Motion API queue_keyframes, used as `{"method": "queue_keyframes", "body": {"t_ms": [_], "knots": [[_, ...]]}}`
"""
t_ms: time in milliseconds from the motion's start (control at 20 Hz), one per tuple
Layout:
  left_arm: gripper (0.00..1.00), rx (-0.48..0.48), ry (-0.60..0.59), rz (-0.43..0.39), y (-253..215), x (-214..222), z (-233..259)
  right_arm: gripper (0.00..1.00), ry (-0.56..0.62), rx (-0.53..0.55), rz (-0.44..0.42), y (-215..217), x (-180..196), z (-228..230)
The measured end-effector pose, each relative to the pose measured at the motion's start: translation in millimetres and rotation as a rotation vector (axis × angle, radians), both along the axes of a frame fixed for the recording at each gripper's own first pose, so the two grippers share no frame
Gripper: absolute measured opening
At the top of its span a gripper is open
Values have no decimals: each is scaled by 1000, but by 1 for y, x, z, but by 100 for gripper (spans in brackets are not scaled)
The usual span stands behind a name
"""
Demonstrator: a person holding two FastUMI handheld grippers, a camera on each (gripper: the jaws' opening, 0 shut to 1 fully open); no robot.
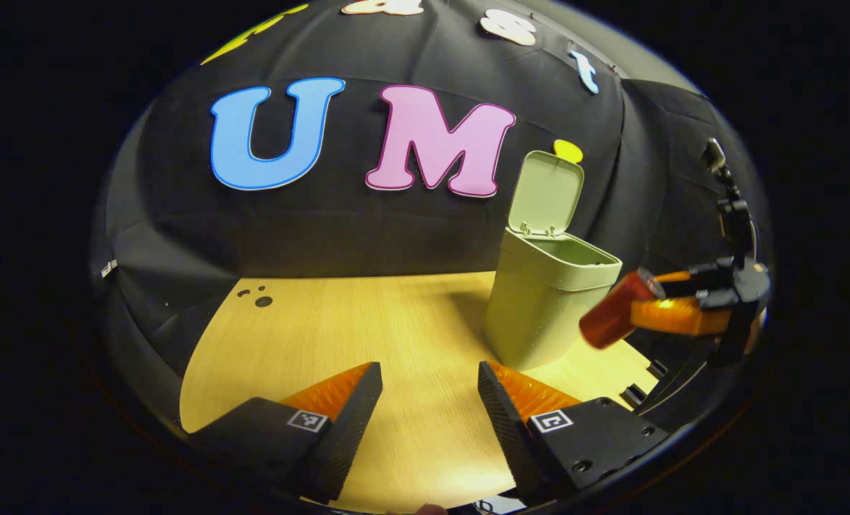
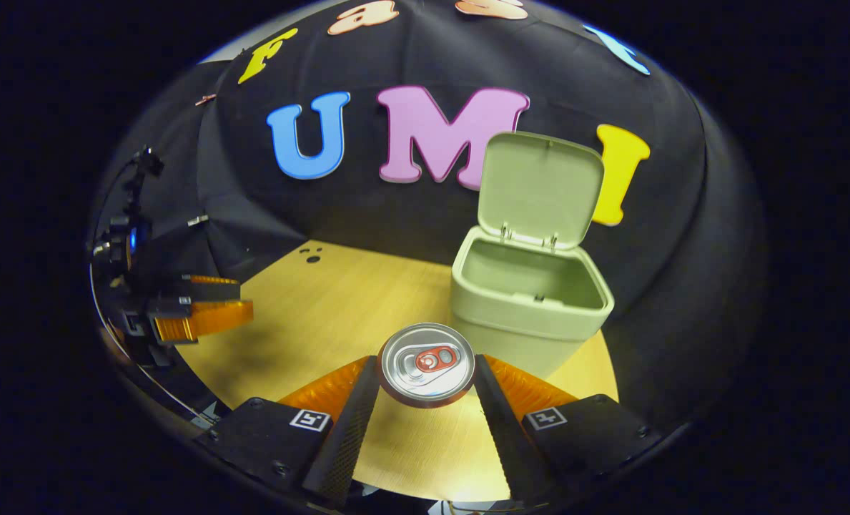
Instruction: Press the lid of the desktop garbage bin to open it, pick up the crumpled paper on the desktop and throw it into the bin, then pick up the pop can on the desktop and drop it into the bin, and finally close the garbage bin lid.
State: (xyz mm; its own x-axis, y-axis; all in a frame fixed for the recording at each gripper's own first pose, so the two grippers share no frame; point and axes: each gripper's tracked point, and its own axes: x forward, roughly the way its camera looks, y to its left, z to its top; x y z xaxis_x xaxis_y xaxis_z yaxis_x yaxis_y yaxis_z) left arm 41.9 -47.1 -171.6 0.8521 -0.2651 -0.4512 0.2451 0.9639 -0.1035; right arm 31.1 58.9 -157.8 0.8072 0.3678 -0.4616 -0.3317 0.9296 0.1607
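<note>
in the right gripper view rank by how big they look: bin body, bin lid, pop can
1. bin body
2. bin lid, close behind the body
3. pop can, smallest even though it sits nearest the camera in the right claw

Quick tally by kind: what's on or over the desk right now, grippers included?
Garbage bin, lid up: 1
Pop can, held off the desk: 1
Grippers: 2, left gripper and right gripper
Total: 4

Dim booth, warm glare on the tabletop (image 1: 396, 322), strong fisheye bending at edges.
</note>
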Motion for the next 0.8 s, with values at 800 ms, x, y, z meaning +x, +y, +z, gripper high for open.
{"method": "queue_keyframes", "body": {"t_ms": [800], "knots": [[91, 12, 2, 124, -23, 33, 5, 83, -85, 38, -149, -101, 151, 8]]}}
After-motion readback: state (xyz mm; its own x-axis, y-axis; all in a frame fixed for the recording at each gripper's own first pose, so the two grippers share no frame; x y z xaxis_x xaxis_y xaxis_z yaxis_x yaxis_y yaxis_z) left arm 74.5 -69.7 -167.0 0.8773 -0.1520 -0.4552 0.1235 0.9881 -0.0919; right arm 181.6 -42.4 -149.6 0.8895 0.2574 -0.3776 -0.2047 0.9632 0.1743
